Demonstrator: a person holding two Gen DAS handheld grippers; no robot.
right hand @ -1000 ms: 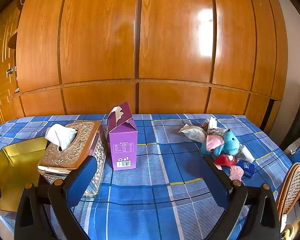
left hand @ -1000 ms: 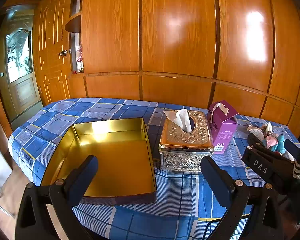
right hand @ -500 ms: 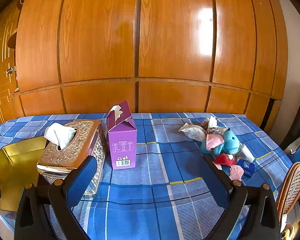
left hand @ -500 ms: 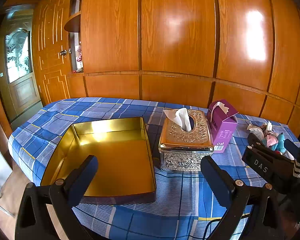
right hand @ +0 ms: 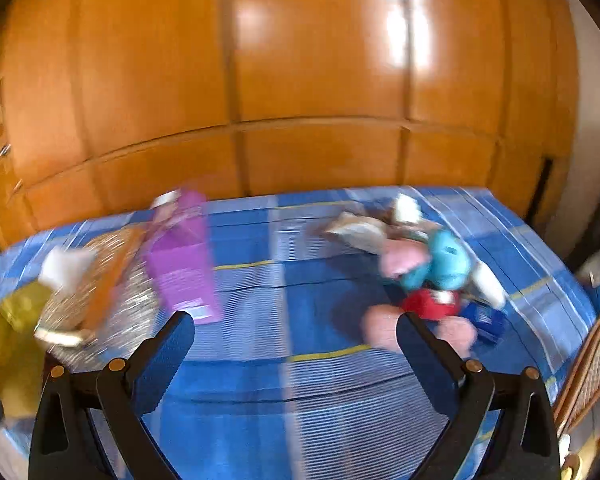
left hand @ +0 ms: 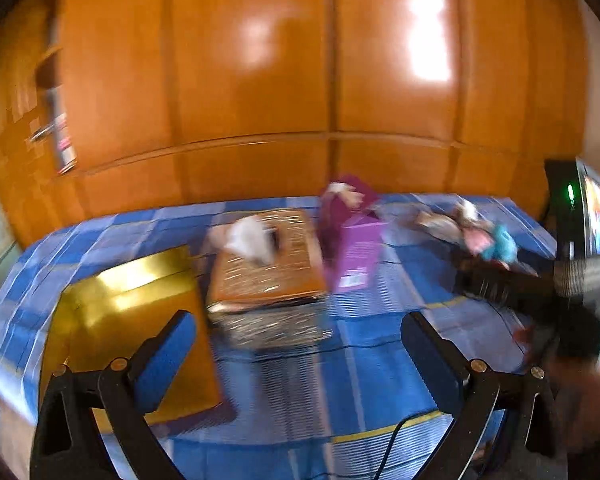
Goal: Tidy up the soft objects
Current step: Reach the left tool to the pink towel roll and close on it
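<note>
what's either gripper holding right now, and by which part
Nothing. The left gripper and right gripper are both open and empty above the tablecloth; the soft toy pile lies ungrasped.

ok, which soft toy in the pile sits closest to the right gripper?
The pink plush, lowest in the pile, partly behind the right gripper's right finger. The red one and teal one lie farther back.

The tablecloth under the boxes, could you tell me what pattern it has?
The tablecloth is blue plaid with thin yellow lines, clearest in the right wrist view.
</note>
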